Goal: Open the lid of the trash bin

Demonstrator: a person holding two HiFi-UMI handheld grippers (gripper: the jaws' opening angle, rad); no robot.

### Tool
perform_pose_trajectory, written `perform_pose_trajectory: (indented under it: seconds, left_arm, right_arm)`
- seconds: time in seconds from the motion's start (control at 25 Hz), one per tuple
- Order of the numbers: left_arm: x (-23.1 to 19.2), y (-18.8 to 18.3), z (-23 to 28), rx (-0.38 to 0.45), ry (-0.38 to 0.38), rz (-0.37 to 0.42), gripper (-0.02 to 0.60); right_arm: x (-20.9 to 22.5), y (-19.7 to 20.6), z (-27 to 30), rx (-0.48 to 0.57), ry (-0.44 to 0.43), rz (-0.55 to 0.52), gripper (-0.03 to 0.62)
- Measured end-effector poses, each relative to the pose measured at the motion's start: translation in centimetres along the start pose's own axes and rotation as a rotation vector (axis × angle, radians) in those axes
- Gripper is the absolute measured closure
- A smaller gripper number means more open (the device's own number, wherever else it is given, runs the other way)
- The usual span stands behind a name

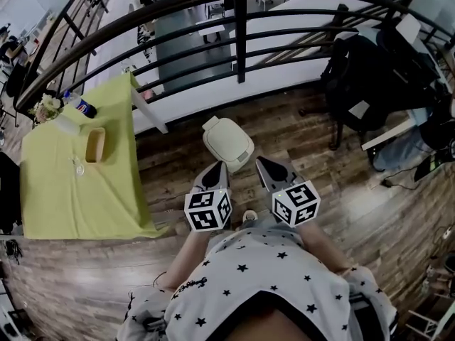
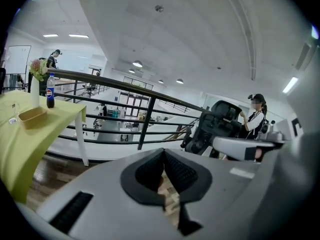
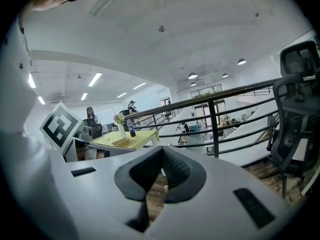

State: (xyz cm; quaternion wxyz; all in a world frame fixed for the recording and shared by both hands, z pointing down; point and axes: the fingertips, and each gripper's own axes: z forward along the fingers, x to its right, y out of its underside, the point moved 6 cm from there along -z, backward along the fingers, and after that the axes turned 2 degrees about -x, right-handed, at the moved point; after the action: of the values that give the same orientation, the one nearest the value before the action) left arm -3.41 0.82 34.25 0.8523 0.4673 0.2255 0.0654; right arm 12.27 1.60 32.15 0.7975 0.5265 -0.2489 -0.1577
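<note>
Just short of the trash bin (image 1: 228,142), between yellow table (image 1: 53,187) and chair (image 1: 364,84), left gripper (image 1: 219,169) and right gripper (image 1: 263,163) hold jaws closed.

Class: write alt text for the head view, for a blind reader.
Seen from above, a white bin, lid shut, stands on a wooden floor just beyond the left tongs and right tongs, both shut and empty. A yellow table stands to the left, a dark railing behind.

bin (image 1: 228,142) top: open from above and near side | left: worktop (image 1: 64,190) corner near | behind: railing (image 1: 240,20) close | right: floor (image 1: 306,148) free, chair (image 1: 362,84) well apart
</note>
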Motion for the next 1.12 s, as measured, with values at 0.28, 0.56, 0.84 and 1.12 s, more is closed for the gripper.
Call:
perform_pose_trajectory:
  seconds: [0.28, 0.56, 0.84, 1.12]
  left_arm:
    - [-0.3, 0.3, 1.6, -0.008, -0.056, -0.029, 0.569]
    - [-1.6, 1.6, 2.3, -0.035, -0.113, -0.065, 0.569]
    - [-3.7, 2.5, 2.7, -0.051, -0.162, -0.096, 0.569]
    - [-5.8, 3.8, 5.1, -0.085, -0.168, -0.123, 0.569]
  right_arm:
    - [2.3, 0.4, 1.3, -0.032, -0.039, 0.009, 0.600]
    - [3.5, 1.7, 2.9, -0.073, -0.068, 0.031, 0.600]
    - [4.4, 3.3, 4.7, -0.118, -0.061, 0.042, 0.600]
    - [5.9, 6.0, 7.1, -0.168, -0.015, 0.070, 0.600]
